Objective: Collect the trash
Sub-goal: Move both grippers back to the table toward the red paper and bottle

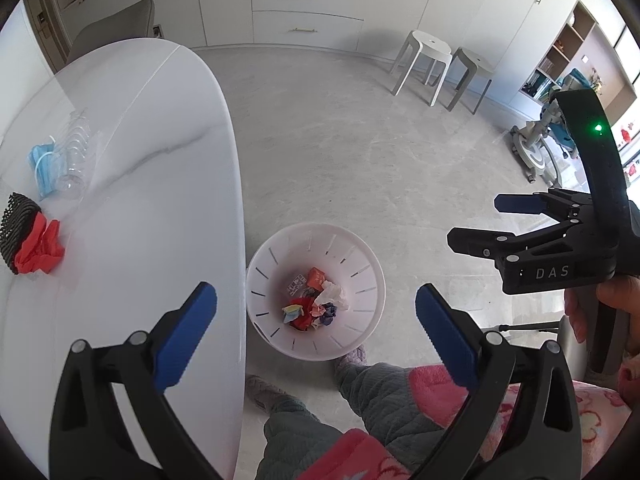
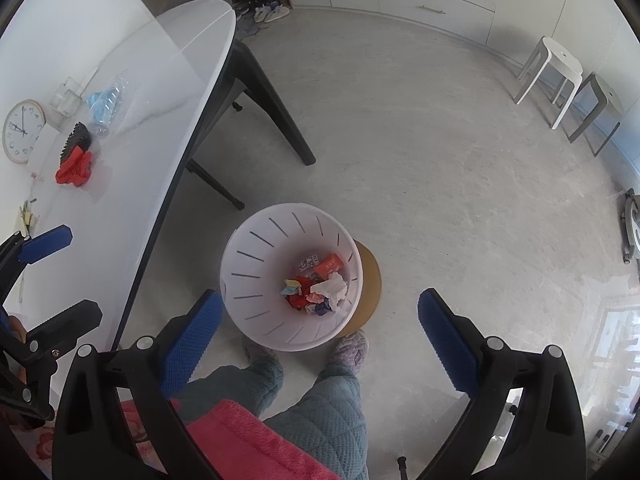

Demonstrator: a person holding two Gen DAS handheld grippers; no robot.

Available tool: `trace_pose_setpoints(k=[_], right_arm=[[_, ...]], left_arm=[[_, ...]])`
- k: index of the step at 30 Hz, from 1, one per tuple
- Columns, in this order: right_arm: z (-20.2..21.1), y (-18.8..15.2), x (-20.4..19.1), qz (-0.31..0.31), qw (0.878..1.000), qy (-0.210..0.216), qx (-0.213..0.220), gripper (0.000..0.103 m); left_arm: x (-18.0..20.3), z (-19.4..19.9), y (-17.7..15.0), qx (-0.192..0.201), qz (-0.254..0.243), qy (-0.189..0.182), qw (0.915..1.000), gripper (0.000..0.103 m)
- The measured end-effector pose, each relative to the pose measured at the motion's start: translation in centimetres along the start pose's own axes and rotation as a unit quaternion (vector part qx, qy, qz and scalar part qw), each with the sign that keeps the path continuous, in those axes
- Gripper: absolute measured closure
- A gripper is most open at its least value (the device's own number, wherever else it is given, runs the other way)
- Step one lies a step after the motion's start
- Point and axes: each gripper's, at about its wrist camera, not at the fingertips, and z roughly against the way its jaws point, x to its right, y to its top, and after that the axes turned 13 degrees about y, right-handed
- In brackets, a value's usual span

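Both my grippers, left (image 1: 316, 328) and right (image 2: 319, 332), hang with jaws spread and empty over the white bin (image 2: 256, 316), which sits straight ahead between the fingers. Remaining trash lies far left of the jaws on the table (image 1: 180, 200): clear bottle (image 1: 74, 156), blue mask (image 1: 40, 160), red scrap (image 1: 40, 248). Risk: the crushed bottle may slip from the pads. The dark ribbed item beside the scrap is hard to identify.

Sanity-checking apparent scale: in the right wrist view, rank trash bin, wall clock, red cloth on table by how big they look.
1. trash bin, largest by far.
2. wall clock.
3. red cloth, close to the clock; fisheye edge distortion makes that pair unsure.
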Motion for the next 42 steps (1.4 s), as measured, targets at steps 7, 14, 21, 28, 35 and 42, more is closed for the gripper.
trace_pose_setpoints(k=[7,14,21,28,35,42], right_arm=[[-0.4,1.3,-0.5,0.024,1.0,0.012,-0.009,0.005],[-1.3,3.4,-2.2,0.083,0.996,0.033,-0.03,0.005],[-2.3,5.9,-5.4,0.167,0.983,0.059,-0.055,0.005],[-3.4,8.6,-9.6,0.211,0.971,0.088,-0.063,0.005],[-5.1,11.2,-14.6,0.232,0.966,0.097,-0.055,0.005],[-7.9,14.5,-19.7,0.228,0.968,0.087,-0.048,0.005]], left_arm=[[-1.0,0.0,-0.1,-0.006,0.035,0.014,0.9993,0.008],[-3.4,0.1,-0.5,-0.012,0.105,0.044,0.9935,0.008],[-7.3,1.3,-2.3,-0.021,0.203,0.098,0.974,0.008],[-12.0,2.4,-4.2,-0.031,0.258,0.149,0.9541,0.008],[-17.3,1.6,-4.2,-0.029,0.27,0.163,0.9485,0.008],[-22.6,-0.7,-2.6,-0.033,0.255,0.144,0.9558,0.008]])
